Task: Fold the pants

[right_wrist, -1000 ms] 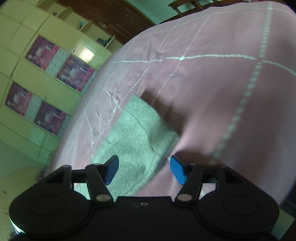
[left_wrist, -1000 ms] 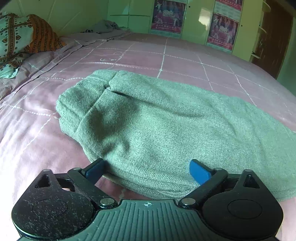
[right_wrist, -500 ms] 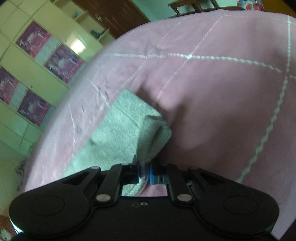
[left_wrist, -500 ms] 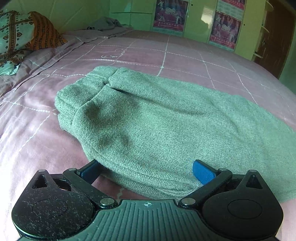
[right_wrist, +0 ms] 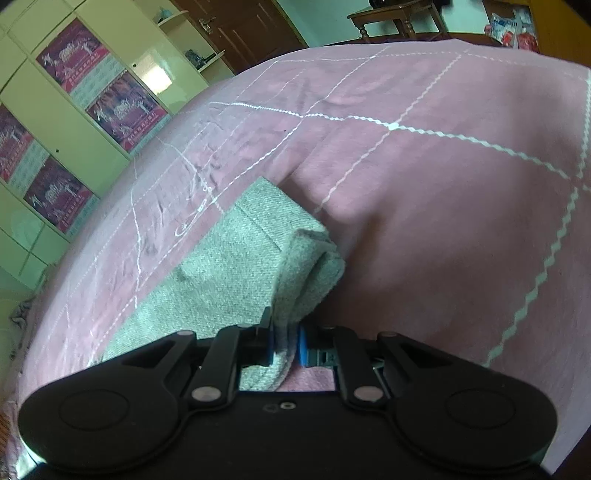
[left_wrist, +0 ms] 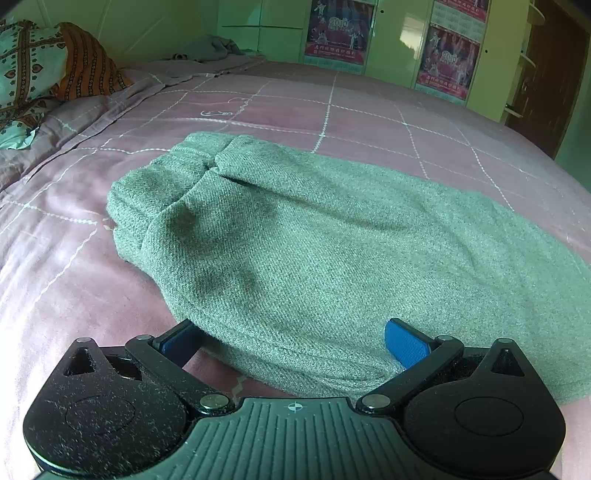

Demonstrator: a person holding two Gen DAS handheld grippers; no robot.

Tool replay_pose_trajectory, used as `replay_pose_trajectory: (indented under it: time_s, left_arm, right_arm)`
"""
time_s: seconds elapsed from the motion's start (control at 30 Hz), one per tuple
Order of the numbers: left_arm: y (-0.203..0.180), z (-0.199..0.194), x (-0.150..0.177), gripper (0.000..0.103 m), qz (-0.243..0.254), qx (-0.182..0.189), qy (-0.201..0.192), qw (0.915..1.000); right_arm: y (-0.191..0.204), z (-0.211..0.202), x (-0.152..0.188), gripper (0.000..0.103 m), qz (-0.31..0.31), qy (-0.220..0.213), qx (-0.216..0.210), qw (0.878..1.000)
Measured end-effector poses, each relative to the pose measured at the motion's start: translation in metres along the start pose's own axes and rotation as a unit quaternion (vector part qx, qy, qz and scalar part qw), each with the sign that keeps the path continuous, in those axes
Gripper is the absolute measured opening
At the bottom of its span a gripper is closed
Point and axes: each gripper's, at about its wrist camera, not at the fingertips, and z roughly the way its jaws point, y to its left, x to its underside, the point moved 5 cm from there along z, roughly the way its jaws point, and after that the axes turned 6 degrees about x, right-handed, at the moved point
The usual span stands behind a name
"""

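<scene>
**Pants: right end pinched**

Lying folded lengthwise on pink quilted bed (left_wrist: 74,280): green twill-weave pants (left_wrist: 332,251). Right claw (right_wrist: 286,345) clamping hem end, lifting it slightly. Left claw (left_wrist: 291,338) spread wide, straddling near edge, gripping nothing.

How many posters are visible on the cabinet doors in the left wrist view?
2: one poster on the doors at top centre, another poster to its right. A third strip above it is cut off.
</scene>
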Motion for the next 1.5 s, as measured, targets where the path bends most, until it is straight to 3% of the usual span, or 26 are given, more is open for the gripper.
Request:
replay_pose_trajectory:
  time_s: [0.3, 0.5, 0.6, 0.7, 0.9, 1.03, 1.13, 1.4, 1.5]
  left_arm:
    - [0.001, 0.000, 0.001, 0.103, -0.006, 0.004, -0.002, 1.0000]
    - [0.009, -0.017, -0.005, 0.103, -0.032, 0.016, -0.022, 0.9991]
    - [0.028, -0.030, -0.007, 0.103, -0.061, -0.001, -0.031, 0.9976]
    - [0.039, -0.039, -0.005, 0.103, -0.052, -0.010, -0.031, 0.9981]
    - [0.051, -0.055, 0.009, 0.103, -0.037, 0.008, -0.030, 0.9988]
    - [0.057, -0.060, 0.021, 0.103, -0.047, 0.013, -0.031, 0.9983]
    - [0.059, -0.063, 0.027, 0.103, -0.051, 0.021, -0.034, 0.9979]
    - [0.062, -0.064, 0.031, 0.103, -0.060, 0.034, -0.036, 0.9970]
    - [0.061, -0.064, 0.031, 0.103, -0.061, 0.035, -0.034, 0.9970]
  right_arm:
    - [0.023, -0.006, -0.007, 0.013, -0.040, 0.001, 0.038, 0.998]
    - [0.121, -0.038, -0.001, 0.013, -0.136, -0.048, -0.028, 0.989]
    - [0.185, -0.051, 0.016, 0.013, -0.203, -0.066, -0.063, 0.975]
    - [0.245, -0.056, 0.048, 0.013, -0.279, -0.069, -0.075, 0.955]
    - [0.319, -0.043, 0.145, 0.013, -0.364, -0.014, -0.130, 0.922]
    - [0.333, -0.030, 0.208, 0.013, -0.392, 0.029, -0.138, 0.909]
    - [0.336, -0.031, 0.238, 0.013, -0.415, 0.031, -0.130, 0.900]
    - [0.346, -0.053, 0.265, 0.013, -0.462, 0.000, -0.129, 0.877]
    - [0.346, -0.061, 0.272, 0.013, -0.488, -0.023, -0.133, 0.862]
